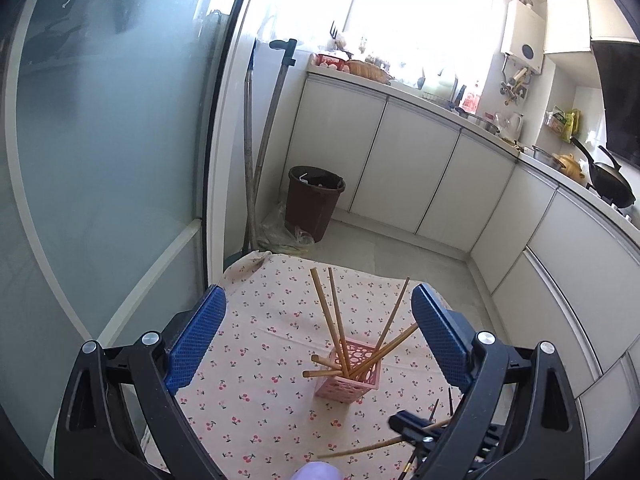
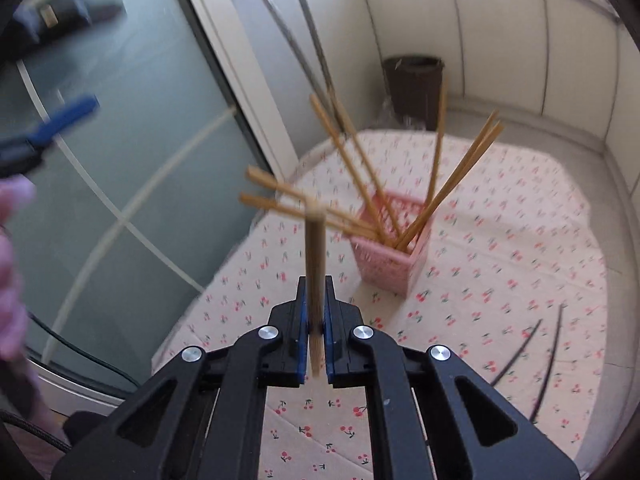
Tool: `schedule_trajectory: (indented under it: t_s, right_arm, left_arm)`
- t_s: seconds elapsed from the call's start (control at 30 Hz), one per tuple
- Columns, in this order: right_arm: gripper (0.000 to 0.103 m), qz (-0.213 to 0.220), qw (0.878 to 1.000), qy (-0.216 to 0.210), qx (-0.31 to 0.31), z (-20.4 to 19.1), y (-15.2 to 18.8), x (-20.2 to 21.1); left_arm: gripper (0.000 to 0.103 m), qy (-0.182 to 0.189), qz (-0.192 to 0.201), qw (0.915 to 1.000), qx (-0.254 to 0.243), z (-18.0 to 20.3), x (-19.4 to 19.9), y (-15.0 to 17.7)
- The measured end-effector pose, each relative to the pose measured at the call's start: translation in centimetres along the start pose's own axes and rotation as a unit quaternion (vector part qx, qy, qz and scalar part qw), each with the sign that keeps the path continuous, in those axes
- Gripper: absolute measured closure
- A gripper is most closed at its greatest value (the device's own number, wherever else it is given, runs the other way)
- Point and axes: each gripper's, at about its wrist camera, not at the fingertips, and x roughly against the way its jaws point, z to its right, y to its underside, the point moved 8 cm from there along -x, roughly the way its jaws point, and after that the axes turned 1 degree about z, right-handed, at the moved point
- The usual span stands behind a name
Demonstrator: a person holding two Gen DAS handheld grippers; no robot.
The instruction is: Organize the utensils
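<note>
Right tongs (image 2: 316,320): pressed together on a wooden chopstick (image 2: 315,264), pinched low on its shaft, with a short stub showing behind the pads.
Chopstick's long axis: it runs forward, along the line the right tongs point, its free end reaching toward the pink basket (image 2: 394,252).
Basket from the right tongs: ahead and a little to the right, standing on the cherry-print desk (image 2: 500,240), near but apart from the held chopstick.
Basket's contents: several wooden chopsticks (image 2: 360,160) already stand in it, fanned outward and leaning on the rim, so the open space at the mouth is partly crossed by them.
Left tongs (image 1: 318,340): spread wide and holding nothing; in the left wrist view the basket (image 1: 352,376) sits between and beyond the two blue pads.
Nearer hand: judged from both views, the right hand is the one to act, since it alone carries a chopstick.
What the move turns on: likely tipping the chopstick's front end down over the basket mouth and finding a gap among the leaning sticks.
Left on the desk: two dark thin chopsticks (image 2: 536,356) lie to the right of the basket, well apart from it.
Risk: the light basket may tip if the leaning sticks are pushed.
</note>
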Motion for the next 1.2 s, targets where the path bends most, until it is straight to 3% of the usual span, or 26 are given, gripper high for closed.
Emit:
schedule_trajectory:
  t_s: [0.23, 0.53, 0.8, 0.93, 1.2]
  right_arm:
    - [0.097, 0.096, 0.994, 0.018, -0.041, 2.7, -7.1, 5.4]
    - [0.097, 0.125, 0.989, 0.052, -0.052, 5.3, -12.0, 4.4]
    - [0.097, 0.098, 0.990, 0.062, -0.080, 7.4, -12.3, -0.2]
    - [0.091, 0.073, 0.991, 0.065, -0.093, 8.2, -11.7, -2.4]
    - [0.088, 0.069, 0.990, 0.102, -0.069, 8.1, -8.8, 1.7]
  left_arm:
    - [0.013, 0.001, -0.010, 0.9999, 0.007, 0.2, -1.0, 0.1]
    - [0.013, 0.001, -0.034, 0.9994, -0.001, 0.6, -3.0, 0.9]
    - [0.013, -0.004, -0.049, 0.9988, 0.002, 0.6, -4.2, 1.3]
    - [0.013, -0.003, -0.057, 0.9983, -0.007, 1.3, -4.6, 1.9]
    - [0.013, 0.001, -0.066, 0.9964, -0.053, 3.7, -4.4, 3.5]
